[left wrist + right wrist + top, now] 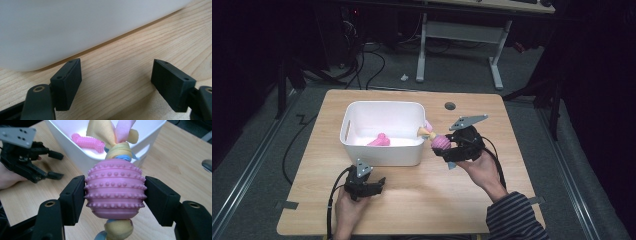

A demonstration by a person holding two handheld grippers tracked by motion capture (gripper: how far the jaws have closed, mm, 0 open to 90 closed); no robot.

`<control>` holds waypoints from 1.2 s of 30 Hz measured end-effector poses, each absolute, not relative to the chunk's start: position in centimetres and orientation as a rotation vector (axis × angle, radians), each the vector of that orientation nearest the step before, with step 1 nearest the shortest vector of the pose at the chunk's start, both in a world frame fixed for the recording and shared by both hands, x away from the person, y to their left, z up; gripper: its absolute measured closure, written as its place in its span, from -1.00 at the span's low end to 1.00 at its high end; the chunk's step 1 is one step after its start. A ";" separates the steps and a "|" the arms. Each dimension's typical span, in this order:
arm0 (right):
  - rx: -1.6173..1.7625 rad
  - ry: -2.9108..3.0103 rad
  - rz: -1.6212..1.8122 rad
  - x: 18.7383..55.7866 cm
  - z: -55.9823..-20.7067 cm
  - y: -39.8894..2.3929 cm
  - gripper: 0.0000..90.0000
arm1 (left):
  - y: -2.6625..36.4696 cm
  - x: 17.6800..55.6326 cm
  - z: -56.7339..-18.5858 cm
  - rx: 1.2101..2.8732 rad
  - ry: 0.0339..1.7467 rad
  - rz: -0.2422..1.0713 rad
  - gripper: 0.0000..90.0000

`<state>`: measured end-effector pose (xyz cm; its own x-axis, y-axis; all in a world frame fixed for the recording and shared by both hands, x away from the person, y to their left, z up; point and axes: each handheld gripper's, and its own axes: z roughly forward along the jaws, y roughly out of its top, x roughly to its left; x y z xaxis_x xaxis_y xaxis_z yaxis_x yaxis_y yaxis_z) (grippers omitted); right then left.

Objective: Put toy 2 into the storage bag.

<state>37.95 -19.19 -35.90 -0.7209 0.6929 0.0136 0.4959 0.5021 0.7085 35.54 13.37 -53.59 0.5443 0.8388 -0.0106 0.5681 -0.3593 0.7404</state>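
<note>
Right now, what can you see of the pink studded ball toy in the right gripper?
The pink ball toy looks rubbery, ringed with ridges and small studs, with knotted yellow, pink and blue fabric strips passing through it. The right gripper clamps it on both sides, off the table, beside the white bin's right rim.

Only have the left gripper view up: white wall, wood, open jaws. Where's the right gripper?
Observer: The right gripper is held above the table, just right of the white bin.
Operator: Holding anything?
Observer: Yes, its jaws are clamped on a pink studded ball toy with cloth knots at both ends.
Operator: Bin empty?
Observer: No, a pink bone toy lies inside on the floor of the bin.
Operator: My gripper near it?
Observer: The left gripper sits low by the bin's near wall, jaws open, nothing between them.
</note>
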 end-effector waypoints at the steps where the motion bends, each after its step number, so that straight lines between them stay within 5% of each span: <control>1: 0.999 2.477 1.039 38.1 -35.6 -19.1 -0.20 | 13.4 35.5 -53.6 2.068 1.132 0.488 -0.45; 36: 0.792 2.610 1.007 43.7 -32.3 -12.7 -0.21 | 13.4 35.5 -53.6 2.072 1.130 0.490 -0.45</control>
